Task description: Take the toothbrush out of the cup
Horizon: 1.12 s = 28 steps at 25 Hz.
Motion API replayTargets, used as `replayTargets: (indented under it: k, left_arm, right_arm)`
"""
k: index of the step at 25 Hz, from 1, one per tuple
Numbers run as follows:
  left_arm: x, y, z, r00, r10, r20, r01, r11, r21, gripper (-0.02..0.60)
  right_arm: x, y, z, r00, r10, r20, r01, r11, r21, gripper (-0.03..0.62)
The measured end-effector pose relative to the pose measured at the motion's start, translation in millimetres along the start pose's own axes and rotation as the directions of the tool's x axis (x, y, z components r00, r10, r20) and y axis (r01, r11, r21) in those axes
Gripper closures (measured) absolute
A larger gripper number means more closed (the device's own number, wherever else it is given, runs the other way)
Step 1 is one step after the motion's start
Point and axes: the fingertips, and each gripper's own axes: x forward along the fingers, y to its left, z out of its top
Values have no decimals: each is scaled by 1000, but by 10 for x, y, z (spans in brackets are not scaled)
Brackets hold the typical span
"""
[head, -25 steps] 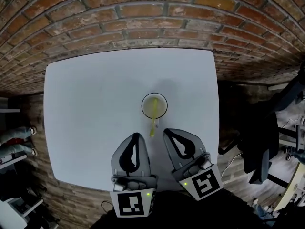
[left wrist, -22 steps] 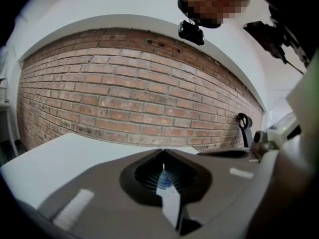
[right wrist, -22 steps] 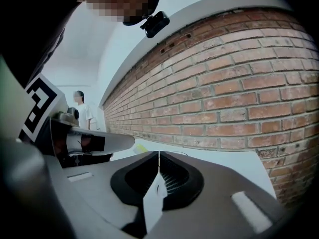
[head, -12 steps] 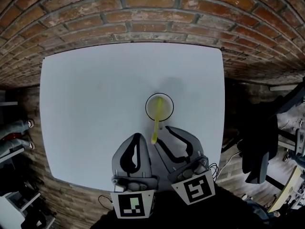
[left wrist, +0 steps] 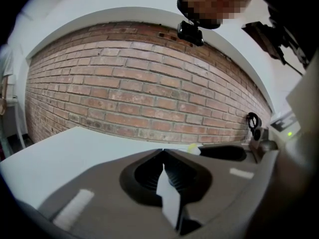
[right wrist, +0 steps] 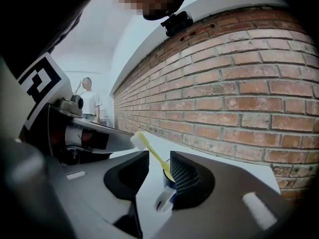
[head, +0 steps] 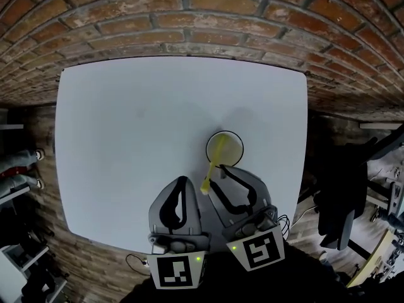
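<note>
My right fingers [right wrist: 187, 176] are wide and closing, with the toothbrush [right wrist: 152, 153] in the cup [right wrist: 167, 195] between them, not gripped. My left fingers [left wrist: 144, 178] are pressed together and empty, over the desk [head: 126, 125].

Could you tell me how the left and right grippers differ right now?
The left gripper has its jaws together, empty. The right gripper has them apart, closing, with the toothbrush and cup seen through the gap. Both point across the white table toward the brick wall.

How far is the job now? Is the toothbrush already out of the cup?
Done: nothing yet; the toothbrush leans in the cup. In hand: the right tool has its jaws closing, with the handle in the gap but not pinched. To do: grip it and lift it out.
</note>
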Motion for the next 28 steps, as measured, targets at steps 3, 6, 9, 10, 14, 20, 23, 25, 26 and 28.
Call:
replayTargets:
  k: [3, 6, 9, 10, 14, 20, 23, 25, 26, 28]
  left_arm:
    - [38, 87, -8, 1000, 13, 0, -13, 1000, -10, 574]
    - [74, 172, -26, 1000, 27, -7, -27, 999, -23, 574]
    - [94, 250, -36, 999, 39, -10, -39, 999, -35, 574]
    - [100, 275, -33, 999, 42, -8, -42, 998, -38, 574]
    - [123, 362, -38, 999, 48, -10, -49, 998, -45, 574]
    - [132, 370, -9, 999, 39, 2, -39, 998, -49, 574]
    - [106, 328, 31, 1000, 27, 16, -27, 999, -38, 574]
    - [76, 296, 61, 999, 23, 22, -23, 999, -31, 572]
    - [61, 277, 79, 999, 22, 26, -21, 999, -27, 574]
    - [32, 232, 120, 999, 16, 35, -15, 1000, -20, 574]
  right_arm:
    - [94, 13, 32, 1000, 10, 2, -10, 1000, -8, 464]
    - [183, 27, 55, 1000, 23, -1, -23, 999, -22, 465]
    - [250, 40, 66, 999, 31, -7, -31, 999, -35, 477]
    - [269, 43, 71, 999, 31, -8, -31, 999, -37, 484]
    - [317, 36, 101, 1000, 16, 2, -16, 999, -46, 511]
    - [271, -36, 215, 998, -27, 56, 30, 998, -54, 569]
    - [224, -112, 233, 996, -56, 65, 58, 998, -34, 580]
    - [177, -161, 241, 995, -71, 66, 72, 997, -10, 585]
    - [150, -182, 254, 995, -77, 71, 76, 997, 6, 585]
    - [93, -216, 305, 992, -85, 90, 82, 996, 34, 585]
